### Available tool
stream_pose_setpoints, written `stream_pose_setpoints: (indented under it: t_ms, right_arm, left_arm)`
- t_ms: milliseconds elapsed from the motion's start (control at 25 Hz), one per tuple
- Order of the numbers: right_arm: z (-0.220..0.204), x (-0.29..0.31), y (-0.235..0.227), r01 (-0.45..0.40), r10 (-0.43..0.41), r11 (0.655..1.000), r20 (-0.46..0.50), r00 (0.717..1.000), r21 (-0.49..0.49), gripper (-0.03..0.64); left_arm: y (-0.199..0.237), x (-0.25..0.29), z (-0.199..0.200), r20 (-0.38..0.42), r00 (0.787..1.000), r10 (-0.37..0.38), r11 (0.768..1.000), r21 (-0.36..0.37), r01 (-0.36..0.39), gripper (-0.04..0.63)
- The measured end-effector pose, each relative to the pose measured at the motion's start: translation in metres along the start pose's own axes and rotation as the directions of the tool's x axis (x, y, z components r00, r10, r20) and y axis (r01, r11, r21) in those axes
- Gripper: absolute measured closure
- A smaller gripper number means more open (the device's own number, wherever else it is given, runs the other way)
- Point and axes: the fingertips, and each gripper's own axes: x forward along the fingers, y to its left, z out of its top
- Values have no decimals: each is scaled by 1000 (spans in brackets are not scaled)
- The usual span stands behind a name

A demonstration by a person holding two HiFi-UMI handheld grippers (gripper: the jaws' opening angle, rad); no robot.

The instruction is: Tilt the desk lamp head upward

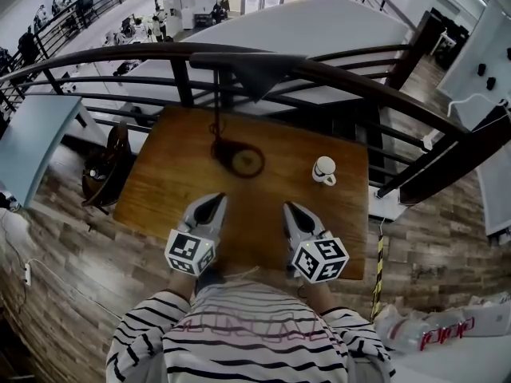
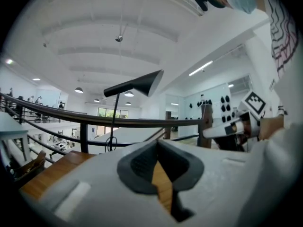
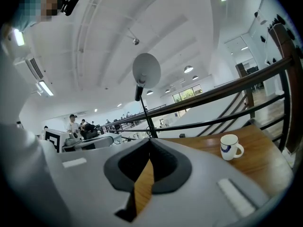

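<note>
A black desk lamp stands at the far middle of the wooden table [image 1: 168, 186]. Its round base [image 1: 238, 160] is on the wood, and its cone head [image 1: 247, 66] hangs out over the railing. The head [image 2: 142, 83] shows side-on in the left gripper view, and its round open face [image 3: 146, 70] shows in the right gripper view. My left gripper [image 1: 214, 202] [image 2: 158, 142] and right gripper [image 1: 289, 208] [image 3: 150, 141] hover side by side over the near half of the table. Both are shut with nothing in them, short of the lamp and apart from it.
A white mug [image 1: 324, 170] [image 3: 230, 146] stands right of the lamp base. A dark curved railing [image 1: 359, 82] runs just behind the table, with a drop to a lower floor beyond. A chair with a bag [image 1: 104, 170] sits off the table's left edge.
</note>
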Motion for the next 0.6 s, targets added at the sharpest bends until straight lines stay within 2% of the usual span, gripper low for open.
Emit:
stream_pose_setpoints:
  t_ms: [400, 600]
  right_arm:
    - [-26, -19, -12, -3, 3, 1000, -50, 999, 12, 617]
    - [-32, -23, -10, -14, 15, 1000, -66, 998, 19, 617]
  left_arm:
    - [-39, -1, -6, -12, 999, -45, 999, 1, 45, 591]
    - [-46, -5, -5, -12, 999, -51, 999, 3, 51, 591]
